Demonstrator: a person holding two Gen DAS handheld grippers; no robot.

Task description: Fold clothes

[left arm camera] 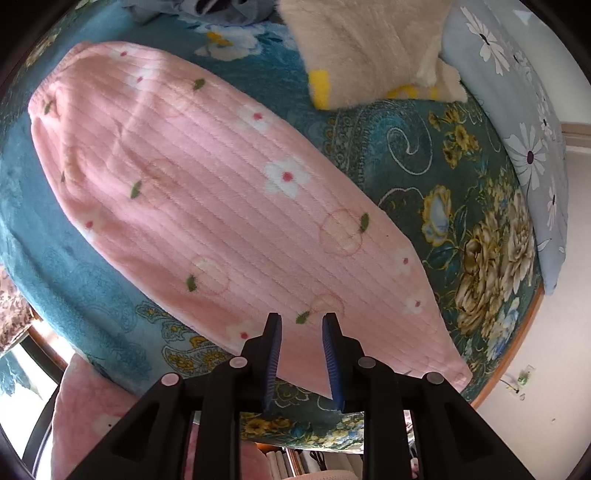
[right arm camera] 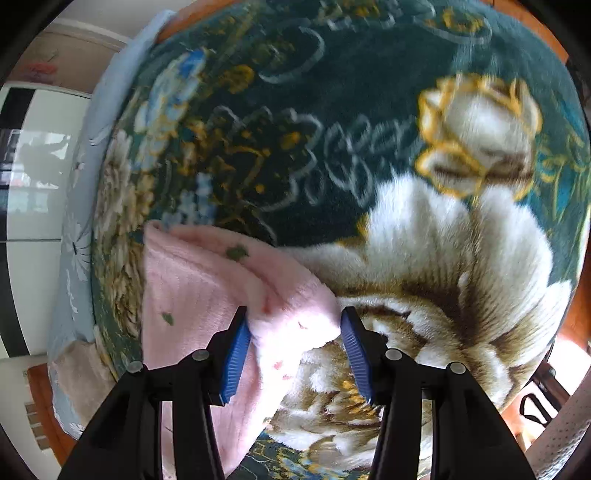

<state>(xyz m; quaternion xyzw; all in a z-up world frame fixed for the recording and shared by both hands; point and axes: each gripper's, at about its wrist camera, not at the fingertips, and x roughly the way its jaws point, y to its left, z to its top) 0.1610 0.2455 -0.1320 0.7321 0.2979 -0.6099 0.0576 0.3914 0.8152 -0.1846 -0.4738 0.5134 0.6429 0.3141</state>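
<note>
Left wrist view: pink garment (left arm camera: 207,206) lies flat on a floral blanket (left arm camera: 424,155), cream cushion (left arm camera: 365,48) at 12 o'clock; left gripper (left arm camera: 301,321) apart, empty; right gripper (right arm camera: 293,319) apart around the garment's bunched edge.

The pink cloth (left arm camera: 207,192) lies flat on the blue flower blanket (left arm camera: 424,166). Beyond the pink cloth, a cream fuzzy blanket (left arm camera: 362,48) and a blue-grey heap (left arm camera: 229,9) block the way. Right of the pink cloth there is bare blanket, then a daisy pillow (left arm camera: 517,122) at the edge. Left of the pink cloth the blanket is bare too.
</note>
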